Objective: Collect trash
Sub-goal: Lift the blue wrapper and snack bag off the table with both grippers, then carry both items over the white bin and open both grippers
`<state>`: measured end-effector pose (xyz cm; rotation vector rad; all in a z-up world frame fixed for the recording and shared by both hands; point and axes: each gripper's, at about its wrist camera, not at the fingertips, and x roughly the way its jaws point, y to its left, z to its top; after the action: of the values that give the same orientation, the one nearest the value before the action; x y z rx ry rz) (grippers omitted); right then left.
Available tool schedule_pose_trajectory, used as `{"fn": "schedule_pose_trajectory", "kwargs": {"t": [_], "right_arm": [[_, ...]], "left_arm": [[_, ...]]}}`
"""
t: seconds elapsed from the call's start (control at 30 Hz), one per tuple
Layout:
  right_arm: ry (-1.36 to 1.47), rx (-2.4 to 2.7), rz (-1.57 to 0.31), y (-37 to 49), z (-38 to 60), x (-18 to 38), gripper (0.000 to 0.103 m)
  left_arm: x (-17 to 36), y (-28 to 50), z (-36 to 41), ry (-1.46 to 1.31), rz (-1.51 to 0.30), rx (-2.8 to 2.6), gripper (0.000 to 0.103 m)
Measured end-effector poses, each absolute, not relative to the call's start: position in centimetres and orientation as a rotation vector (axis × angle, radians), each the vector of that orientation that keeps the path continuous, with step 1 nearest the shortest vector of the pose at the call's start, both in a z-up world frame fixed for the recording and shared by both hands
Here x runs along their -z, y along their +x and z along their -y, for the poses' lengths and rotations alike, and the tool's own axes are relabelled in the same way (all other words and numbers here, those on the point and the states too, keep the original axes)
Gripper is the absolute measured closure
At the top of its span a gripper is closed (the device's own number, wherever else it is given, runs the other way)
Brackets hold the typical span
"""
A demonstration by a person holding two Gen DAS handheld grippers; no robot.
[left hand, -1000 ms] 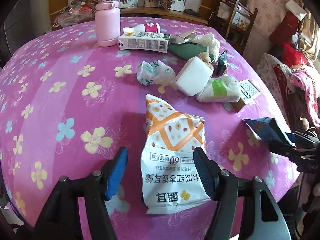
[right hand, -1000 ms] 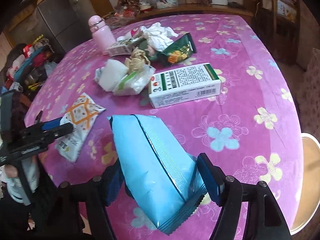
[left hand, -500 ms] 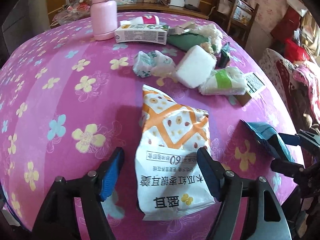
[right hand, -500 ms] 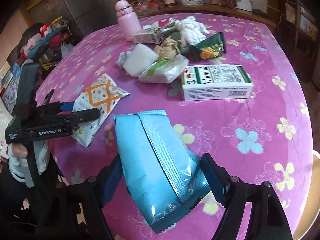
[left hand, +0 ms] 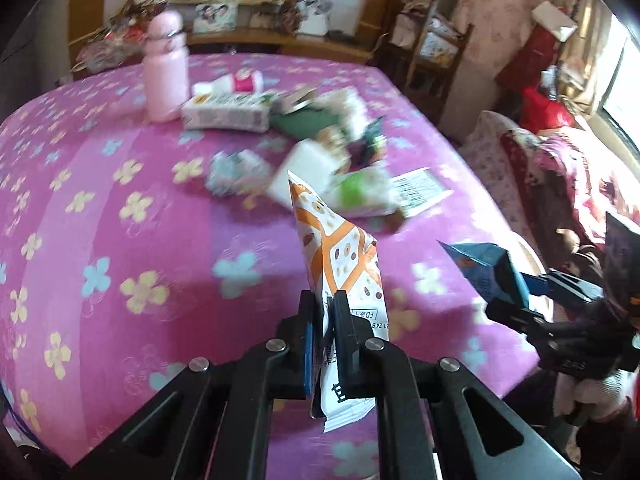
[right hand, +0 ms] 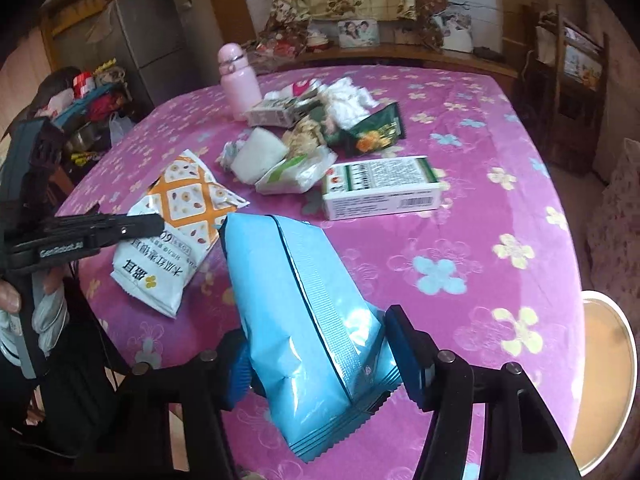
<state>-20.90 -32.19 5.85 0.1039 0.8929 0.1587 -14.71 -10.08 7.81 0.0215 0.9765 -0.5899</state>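
Observation:
My left gripper [left hand: 325, 312] is shut on the white and orange snack packet [left hand: 340, 256] and holds it lifted off the pink flowered tablecloth [left hand: 120, 260]; it also shows in the right wrist view [right hand: 176, 232]. My right gripper [right hand: 316, 356] is shut on a light blue snack bag [right hand: 304, 312], held above the table's near edge. More trash lies in a pile at the table's middle: a white and green box [right hand: 380, 192], a green packet [right hand: 376, 132], a clear wrapper [right hand: 296, 168], crumpled tissue [right hand: 348, 98].
A pink bottle [right hand: 238, 82] stands at the far side beside a carton [right hand: 272, 114]. A round stool [right hand: 604, 364] is at the right of the table. Wooden chairs [left hand: 432, 52] and a cluttered shelf stand beyond.
My left gripper closed on the orange and white packet and lifted it, turning it edge-on. The right gripper keeps hold of the blue bag.

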Motion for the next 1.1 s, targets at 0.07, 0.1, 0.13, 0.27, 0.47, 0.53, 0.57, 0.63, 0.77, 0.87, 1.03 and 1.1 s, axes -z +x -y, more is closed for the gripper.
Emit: {"fn": "schedule_pose_trajectory", "kwargs": {"t": [0.07,0.1,0.13,0.27,0.47,0.53,0.57,0.63,0.77,0.87,1.03,1.1], "right_arm": [[0.125,-0.127,-0.876,-21.7,33.4,-6.5,0.040],[0.135,-0.112,-0.871,-22.1,34.0,-6.8,0.040],[0.143,-0.100,-0.867,-22.4,34.6,-7.0,0.040],[0.183,-0.019,-0.851,-24.2,38.0,-7.8,0.040],[0.269,0.116,-0.851,-26.8,44.8,-7.6,0.039],[0.295,0.172,-0.859,-27.7,47.2,-7.2,0.038],[0.313,0.200,-0.865,-28.1,48.6,-6.9,0.038],[0.343,0.247,-0.875,-28.8,50.7,-6.3,0.037],[0.425,0.337,-0.884,-30.4,55.4,-4.8,0.036],[0.483,0.383,-0.901,-31.3,58.0,-3.4,0.035],[0.585,0.410,-0.909,-32.3,60.6,-1.6,0.031],[0.606,0.422,-0.900,-32.7,61.2,-1.2,0.030]], "left_arm": [[-8.6,-15.3,11.3,0.023,-0.971,0.625,0.093],[-9.0,-15.5,12.1,0.027,-0.968,0.643,0.093],[-9.4,-15.7,13.2,0.036,-0.963,0.662,0.093],[-10.5,-16.5,17.5,0.076,-0.949,0.733,0.093],[-10.9,-17.7,25.2,0.140,-0.939,0.819,0.093],[-11.0,-18.0,27.8,0.153,-0.940,0.851,0.093],[-11.0,-18.4,28.9,0.160,-0.940,0.864,0.093],[-11.1,-18.7,31.4,0.171,-0.939,0.892,0.093],[-11.2,-19.7,36.0,0.189,-0.936,0.947,0.093],[-10.7,-20.1,39.0,0.206,-0.940,0.962,0.093],[-9.0,-21.0,42.2,0.230,-0.959,0.987,0.093],[-8.4,-21.5,43.0,0.241,-0.958,0.993,0.085]]}}
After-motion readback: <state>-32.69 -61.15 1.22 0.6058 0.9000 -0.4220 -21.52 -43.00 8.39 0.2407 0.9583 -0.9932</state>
